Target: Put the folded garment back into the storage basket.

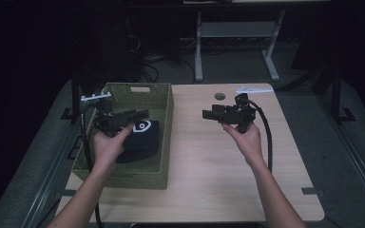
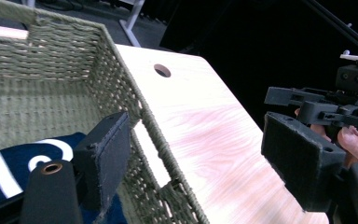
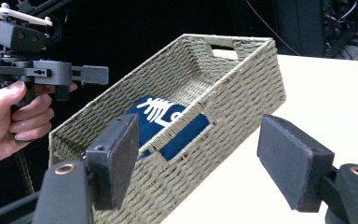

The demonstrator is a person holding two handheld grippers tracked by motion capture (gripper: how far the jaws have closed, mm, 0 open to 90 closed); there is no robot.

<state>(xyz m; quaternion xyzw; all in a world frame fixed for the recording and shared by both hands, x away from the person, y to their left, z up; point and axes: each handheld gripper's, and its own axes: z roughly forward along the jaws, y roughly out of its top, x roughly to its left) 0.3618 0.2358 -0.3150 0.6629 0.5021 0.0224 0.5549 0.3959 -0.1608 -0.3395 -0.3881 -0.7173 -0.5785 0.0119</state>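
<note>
An olive woven basket (image 1: 123,178) stands on the left of the wooden table (image 1: 218,166). In it lies a folded navy cloth (image 1: 142,137) with white print. My left gripper (image 1: 142,114) hovers over the basket and points right, open, with nothing between its pads (image 2: 105,161). My right gripper (image 1: 206,114) is held above the table's middle and points left at the basket, also open and with nothing in it. In the right gripper view the basket's wall (image 3: 242,93) and the cloth (image 3: 163,116) lie beyond the right gripper (image 3: 203,161), apart from it.
A round cable hole (image 1: 219,96) and a white label (image 1: 244,89) sit near the table's far edge. Bare wood stretches right of the basket. White desk legs (image 1: 198,52) and cables stand on the dark floor behind. A black post (image 1: 76,95) rises at the left.
</note>
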